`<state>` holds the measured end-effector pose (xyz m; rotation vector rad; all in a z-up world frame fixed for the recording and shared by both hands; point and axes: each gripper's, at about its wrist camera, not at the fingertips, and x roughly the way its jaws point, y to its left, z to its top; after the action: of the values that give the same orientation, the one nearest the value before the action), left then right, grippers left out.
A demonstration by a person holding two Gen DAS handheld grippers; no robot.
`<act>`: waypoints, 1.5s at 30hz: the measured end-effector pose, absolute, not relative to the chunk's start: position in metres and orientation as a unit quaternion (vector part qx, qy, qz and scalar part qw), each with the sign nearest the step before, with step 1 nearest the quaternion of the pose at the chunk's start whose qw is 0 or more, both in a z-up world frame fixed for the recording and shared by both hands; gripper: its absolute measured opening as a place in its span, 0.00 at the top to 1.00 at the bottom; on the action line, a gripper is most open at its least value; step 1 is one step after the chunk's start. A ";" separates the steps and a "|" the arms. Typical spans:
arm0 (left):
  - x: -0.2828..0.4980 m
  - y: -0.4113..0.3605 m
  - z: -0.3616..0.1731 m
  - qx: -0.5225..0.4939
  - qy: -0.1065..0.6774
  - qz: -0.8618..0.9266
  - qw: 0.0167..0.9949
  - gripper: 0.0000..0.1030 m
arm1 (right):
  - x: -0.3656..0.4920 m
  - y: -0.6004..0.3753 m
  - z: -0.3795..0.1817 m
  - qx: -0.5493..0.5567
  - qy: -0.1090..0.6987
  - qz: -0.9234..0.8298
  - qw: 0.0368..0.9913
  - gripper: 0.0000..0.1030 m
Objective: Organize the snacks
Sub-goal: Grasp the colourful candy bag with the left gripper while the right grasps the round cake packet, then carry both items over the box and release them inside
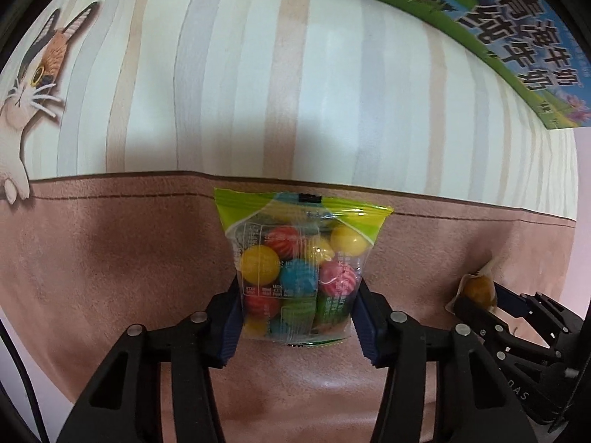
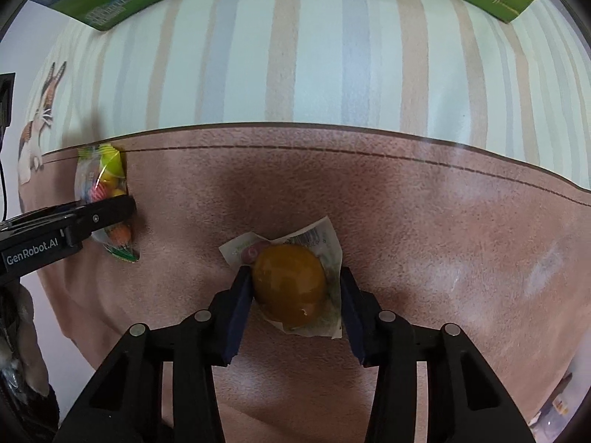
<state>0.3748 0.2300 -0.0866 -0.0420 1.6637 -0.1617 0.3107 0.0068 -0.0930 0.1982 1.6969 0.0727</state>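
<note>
Lying on the pink mat are two snacks: one bag of gumballs, long axis toward the striped cloth, pinched by the left gripper, and one wrapped yellow jelly, clamped narrowly by the right gripper.

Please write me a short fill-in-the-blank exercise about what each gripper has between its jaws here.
1. The left gripper has its jaws around a clear bag of colourful ____.
2. The right gripper is shut on a wrapped snack whose round centre is ____.
3. Both snacks rest on a mat printed with a ____.

Missing words: candy balls; orange-yellow; cat
</note>
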 end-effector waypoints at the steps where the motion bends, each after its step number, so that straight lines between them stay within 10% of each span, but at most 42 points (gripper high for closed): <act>1: 0.367 0.208 -0.085 -0.021 0.738 -0.074 0.670 0.53 | 0.307 0.006 -0.089 0.090 0.747 0.034 0.658 0.54; 24: 0.441 0.181 0.124 -0.059 0.625 -0.206 0.751 0.53 | 0.368 -0.099 0.111 0.166 0.599 0.071 0.780 0.54; 36: 0.582 0.148 0.121 0.000 0.620 -0.125 0.775 0.50 | 0.511 -0.151 0.116 0.150 0.565 -0.020 0.811 0.51; 40: 0.602 0.144 0.092 0.009 0.627 -0.100 0.773 0.10 | 0.534 -0.168 0.095 0.163 0.580 -0.054 0.796 0.09; 45: 0.601 0.134 0.081 0.016 0.618 -0.096 0.780 0.09 | 0.536 -0.171 0.085 0.139 0.593 -0.075 0.789 0.04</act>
<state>0.6014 0.1345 0.0807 0.0344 1.3361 -0.2077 0.5359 -0.1707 0.0849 0.2986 1.2776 -0.1613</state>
